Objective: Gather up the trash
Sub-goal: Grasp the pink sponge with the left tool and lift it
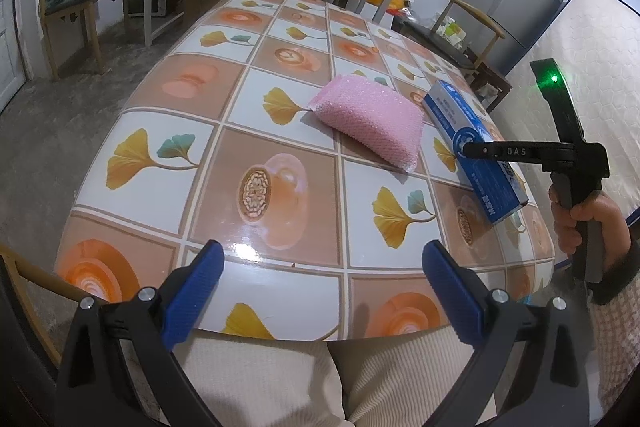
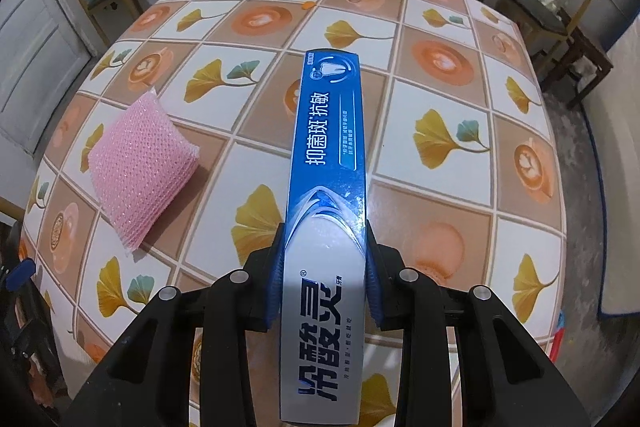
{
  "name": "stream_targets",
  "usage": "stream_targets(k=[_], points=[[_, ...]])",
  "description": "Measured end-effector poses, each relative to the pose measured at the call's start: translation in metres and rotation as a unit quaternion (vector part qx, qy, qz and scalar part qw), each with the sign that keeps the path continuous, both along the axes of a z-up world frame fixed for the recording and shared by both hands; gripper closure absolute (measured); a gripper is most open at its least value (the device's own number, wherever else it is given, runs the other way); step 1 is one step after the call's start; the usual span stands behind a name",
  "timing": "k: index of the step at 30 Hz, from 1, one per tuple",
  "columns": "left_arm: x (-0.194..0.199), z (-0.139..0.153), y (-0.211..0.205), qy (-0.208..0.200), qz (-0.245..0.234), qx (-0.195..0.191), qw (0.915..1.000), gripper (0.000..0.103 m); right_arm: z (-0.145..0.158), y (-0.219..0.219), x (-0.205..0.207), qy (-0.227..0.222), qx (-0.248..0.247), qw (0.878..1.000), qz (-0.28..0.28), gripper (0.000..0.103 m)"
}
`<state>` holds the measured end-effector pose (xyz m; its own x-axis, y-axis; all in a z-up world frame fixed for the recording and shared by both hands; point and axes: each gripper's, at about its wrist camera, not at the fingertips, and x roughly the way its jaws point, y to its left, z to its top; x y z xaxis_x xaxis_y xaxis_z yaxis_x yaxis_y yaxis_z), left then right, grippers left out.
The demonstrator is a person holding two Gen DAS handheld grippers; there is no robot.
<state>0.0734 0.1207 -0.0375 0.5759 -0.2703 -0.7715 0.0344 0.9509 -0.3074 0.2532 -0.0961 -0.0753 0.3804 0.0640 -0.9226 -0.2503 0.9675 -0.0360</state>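
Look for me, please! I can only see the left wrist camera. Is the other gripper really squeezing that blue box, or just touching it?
Observer: Squeezing. In the right wrist view, both blue pads of the right gripper press on the long sides of the toothpaste box.
Operator: Which part of the box is it holding?
Observer: Toward the silver end. The blue end sticks out ahead, over the table.
Operator: Is there a picture on top?
Observer: Yes, a white tooth drawing near the far blue end, and big lettering along the top face.
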Motion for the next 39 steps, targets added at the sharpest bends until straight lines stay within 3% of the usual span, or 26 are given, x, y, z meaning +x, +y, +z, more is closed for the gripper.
stream_targets(k=[10,22,29,35,39], points=[[-0.004,-0.002,0.01,0.001,0.012,-0.002,0.9999,0.006,0.009,0.033,0.018,-0.017,-0.024,0.997,0.073,0.072],[0.002,-0.005,0.022,0.012,0.027,-0.012,0.9995,0.006,0.02,0.066,-0.056,0.025,0.032,0.984,0.173,0.072],[0.028,0.008,0.017,0.0,0.033,-0.023,0.9992,0.006,0.03,0.041,-0.055,0.003,0.046,0.992,0.12,0.072],[0.082,0.019,-0.002,-0.013,0.041,0.001,0.9991,0.006,0.027,0.014,-0.052,0.005,0.076,0.995,0.064,0.071],[0.114,0.011,-0.024,0.002,0.034,0.042,0.9985,0.006,0.025,0.003,-0.054,0.005,0.09,0.995,0.045,0.071]])
